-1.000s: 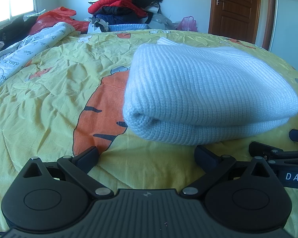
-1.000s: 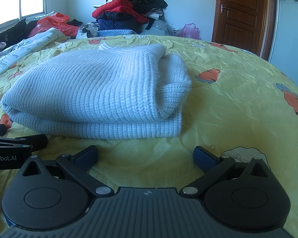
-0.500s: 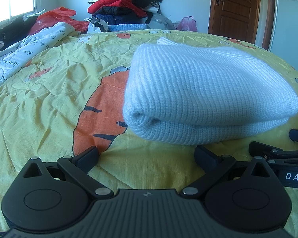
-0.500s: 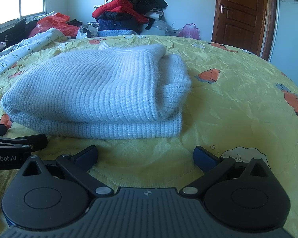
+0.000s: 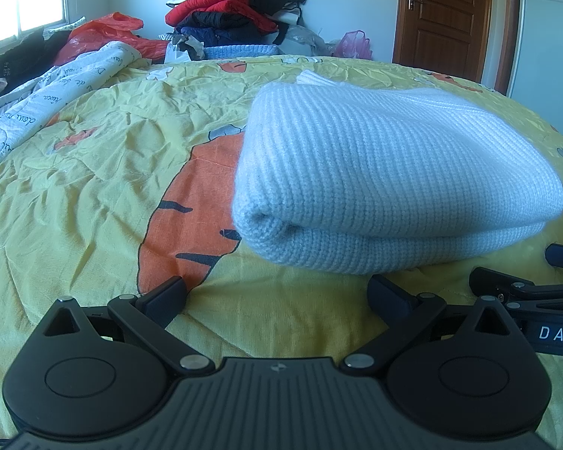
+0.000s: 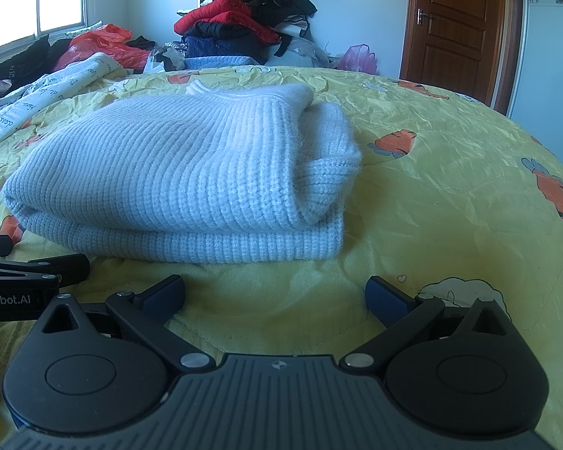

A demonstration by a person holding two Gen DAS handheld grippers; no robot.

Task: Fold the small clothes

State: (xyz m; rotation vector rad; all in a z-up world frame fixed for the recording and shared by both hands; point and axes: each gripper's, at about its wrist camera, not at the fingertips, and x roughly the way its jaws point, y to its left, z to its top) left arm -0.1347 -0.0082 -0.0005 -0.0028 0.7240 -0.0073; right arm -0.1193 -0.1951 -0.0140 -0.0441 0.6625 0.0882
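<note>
A pale blue knitted sweater (image 5: 386, 172) lies folded in a thick bundle on the yellow bedspread (image 5: 94, 187). My left gripper (image 5: 277, 292) rests low on the bed just in front of the bundle's left end, open, nothing between its fingers. In the right wrist view the same sweater (image 6: 184, 172) sits ahead and to the left, with my right gripper (image 6: 274, 292) open and empty just short of its front edge. Each gripper's fingers poke into the other's view at the side: the right gripper (image 5: 521, 285), the left gripper (image 6: 41, 266).
A heap of red, black and dark blue clothes (image 5: 240, 11) is piled past the far edge of the bed. A white printed quilt (image 5: 37, 108) and a red plastic bag (image 5: 101, 33) lie at the far left. A brown door (image 6: 458, 26) stands at the back right.
</note>
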